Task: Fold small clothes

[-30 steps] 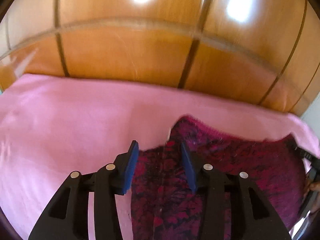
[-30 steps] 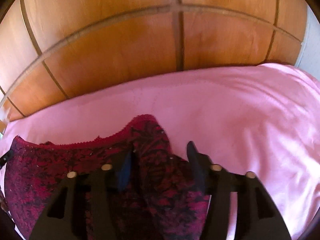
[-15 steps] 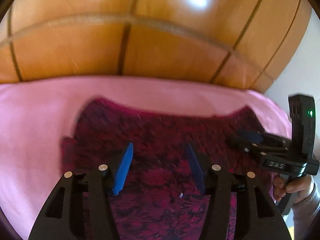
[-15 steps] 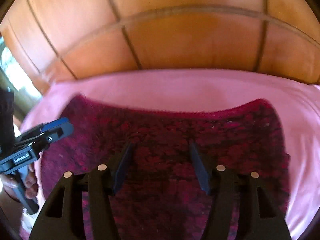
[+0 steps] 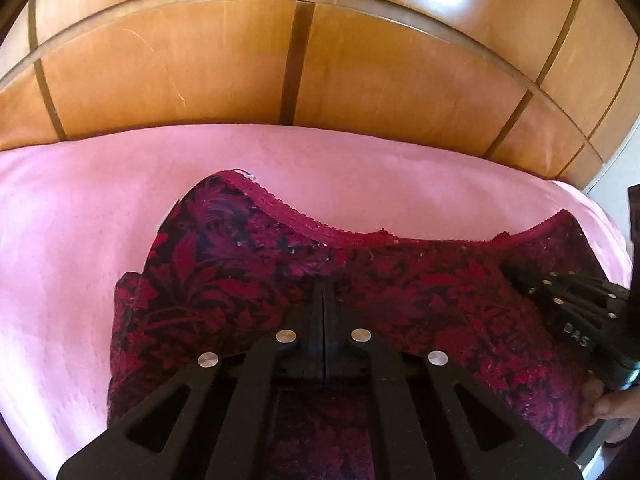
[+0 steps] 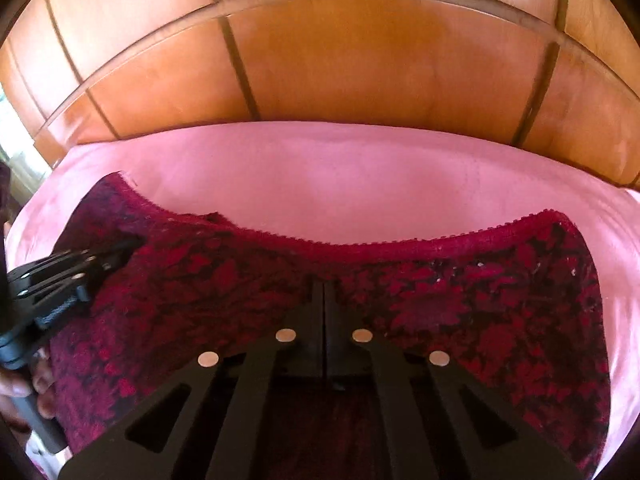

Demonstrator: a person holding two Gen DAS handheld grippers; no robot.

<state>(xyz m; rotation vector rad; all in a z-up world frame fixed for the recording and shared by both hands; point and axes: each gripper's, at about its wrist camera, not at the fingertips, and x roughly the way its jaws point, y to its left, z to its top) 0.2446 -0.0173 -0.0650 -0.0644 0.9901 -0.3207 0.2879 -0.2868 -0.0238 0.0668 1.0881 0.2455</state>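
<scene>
A small dark red and black floral garment (image 5: 224,280) with a lace-trimmed top edge lies spread on a pink sheet (image 5: 80,240). My left gripper (image 5: 323,284) points down at its middle, just below the lace edge, jaws shut with the cloth pinched at the tips. From the right wrist view the garment (image 6: 480,312) fills the lower half, and my right gripper (image 6: 323,285) is likewise shut on the cloth near the trim. Each gripper shows in the other's view: the right gripper (image 5: 516,272) at the right, the left gripper (image 6: 130,246) at the left.
A glossy wooden panelled board (image 5: 200,72) rises behind the pink sheet (image 6: 340,176). A person's hand (image 5: 604,404) holds the right gripper's handle at the right edge; another hand (image 6: 24,384) holds the left one. Bare sheet surrounds the garment on the left and back.
Both grippers stood open over the garment and have now closed on it near the lace edge. Both hands moved across the garment and sank a little toward it.
</scene>
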